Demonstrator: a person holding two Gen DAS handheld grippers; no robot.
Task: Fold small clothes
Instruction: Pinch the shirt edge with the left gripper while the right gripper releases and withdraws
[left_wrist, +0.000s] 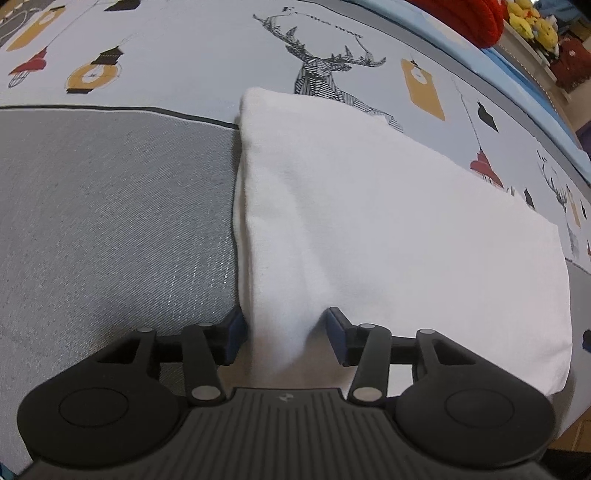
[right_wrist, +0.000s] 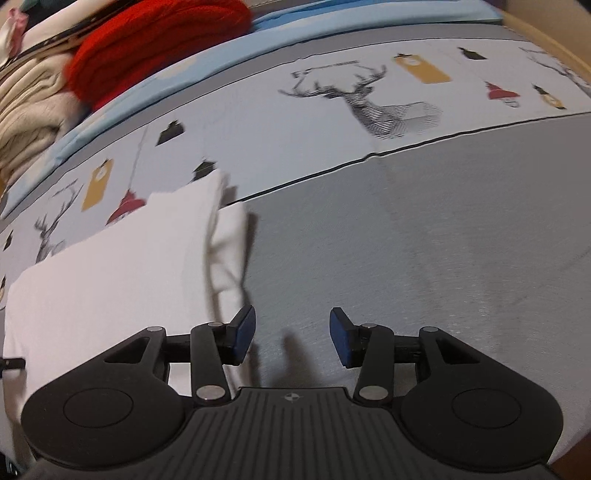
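On the bed, left wrist view first: the white garment (left_wrist: 369, 221) lies folded flat on the printed bedcover (left_wrist: 147, 55), half over its grey panel (left_wrist: 110, 221). The left tool (left_wrist: 284, 334) sits low over the near left edge with its jaws apart. A ridge of the cloth rises between the blue pads (left_wrist: 338, 332), but they don't look to be pressing on it, so I'd call it open with nothing gripped.

Right wrist view: the right tool (right_wrist: 291, 336) is also spread wide, with only grey cover showing between its pads. The garment (right_wrist: 110, 266) is off to its left, with layered edges showing at the far corner. It's blurry there, so I can't tell how neat that corner is. A red knit (right_wrist: 155, 40) and a beige knit (right_wrist: 26, 107) are stacked at the far edge of the bed.

My guess is this fold is laid and both tools are clear. To finish it well, I'd check the layered edges line up, and if another fold is needed, pinch all layers at the corners, not just the top one.
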